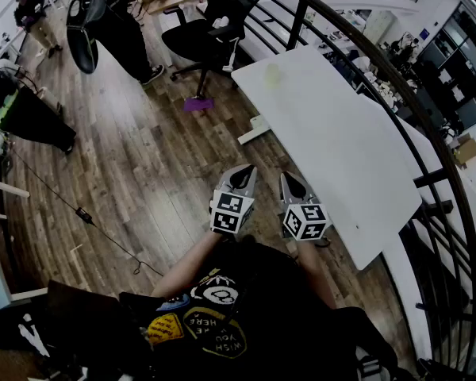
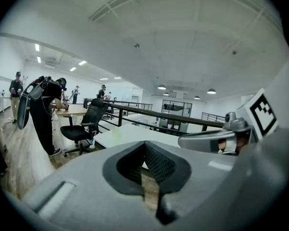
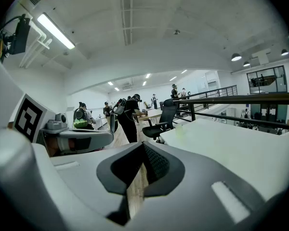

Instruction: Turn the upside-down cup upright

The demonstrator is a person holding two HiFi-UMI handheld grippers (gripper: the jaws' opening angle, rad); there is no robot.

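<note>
A small pale yellow-green cup [image 1: 271, 74] stands on the far end of the white table [image 1: 341, 157]; it is too small to tell which way up it is. It shows faintly as the cup [image 3: 179, 130] in the right gripper view. My left gripper [image 1: 242, 173] and right gripper [image 1: 290, 178] are held side by side close to my body, over the wooden floor beside the table's near end and far from the cup. Both are shut with nothing between the jaws, as the left gripper [image 2: 144, 146] and right gripper [image 3: 143, 148] show in their own views.
A black railing [image 1: 397, 94] runs along the table's far side. A black office chair [image 1: 214, 30] stands beyond the table, with a purple object [image 1: 198, 104] on the floor near it. A person [image 1: 115, 22] leans at a desk farther off. A cable [image 1: 79, 213] crosses the floor to the left.
</note>
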